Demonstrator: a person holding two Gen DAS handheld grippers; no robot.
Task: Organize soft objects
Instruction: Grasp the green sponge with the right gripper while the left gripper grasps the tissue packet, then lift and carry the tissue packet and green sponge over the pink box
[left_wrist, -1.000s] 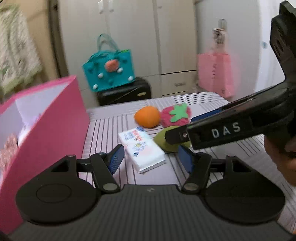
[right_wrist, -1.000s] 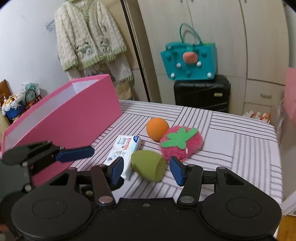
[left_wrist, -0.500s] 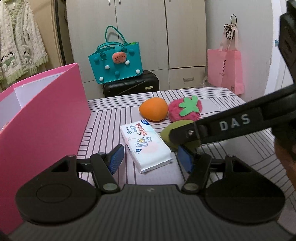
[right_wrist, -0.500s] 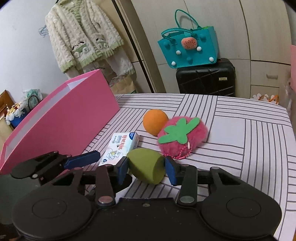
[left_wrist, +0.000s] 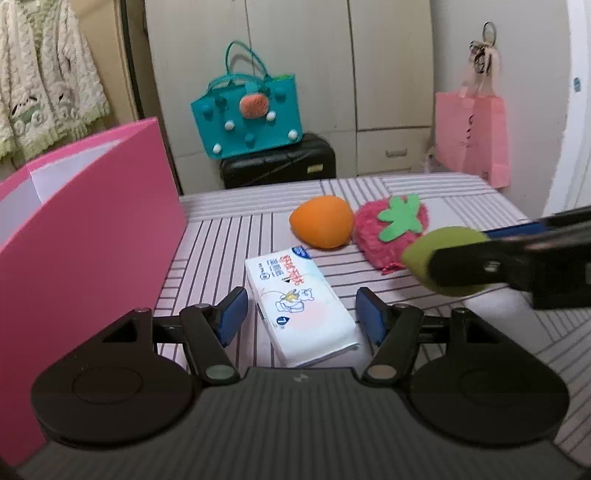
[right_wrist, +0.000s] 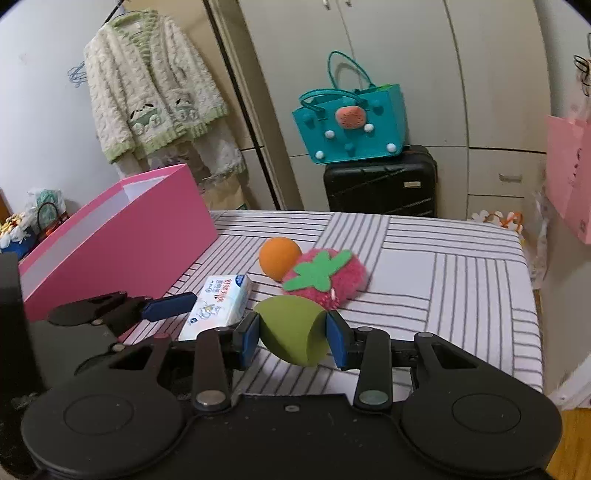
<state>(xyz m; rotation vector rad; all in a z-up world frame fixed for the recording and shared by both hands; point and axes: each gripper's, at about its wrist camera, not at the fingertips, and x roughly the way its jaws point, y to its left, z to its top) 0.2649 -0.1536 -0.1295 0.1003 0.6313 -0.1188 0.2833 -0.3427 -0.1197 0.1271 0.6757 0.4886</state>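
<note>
My right gripper (right_wrist: 292, 334) is shut on a green sponge (right_wrist: 291, 330) and holds it above the striped table; the sponge also shows in the left wrist view (left_wrist: 443, 258), lifted at the right. My left gripper (left_wrist: 298, 317) is open, its jaws either side of a white tissue pack (left_wrist: 301, 306) that lies on the table (left_wrist: 221, 236). An orange sponge (left_wrist: 321, 226) and a pink plush strawberry (left_wrist: 391, 229) lie behind. A pink box (left_wrist: 88, 236) stands open at the left.
A teal bag (right_wrist: 349, 127) sits on a black suitcase (right_wrist: 380, 184) behind the table. A pink paper bag (left_wrist: 471, 136) hangs at the right. A cardigan (right_wrist: 155, 103) hangs on the wall. The table's right edge (right_wrist: 532, 295) is near.
My right gripper has closed on the green sponge and lifted it off the table. My left gripper has moved forward over the tissue pack.
</note>
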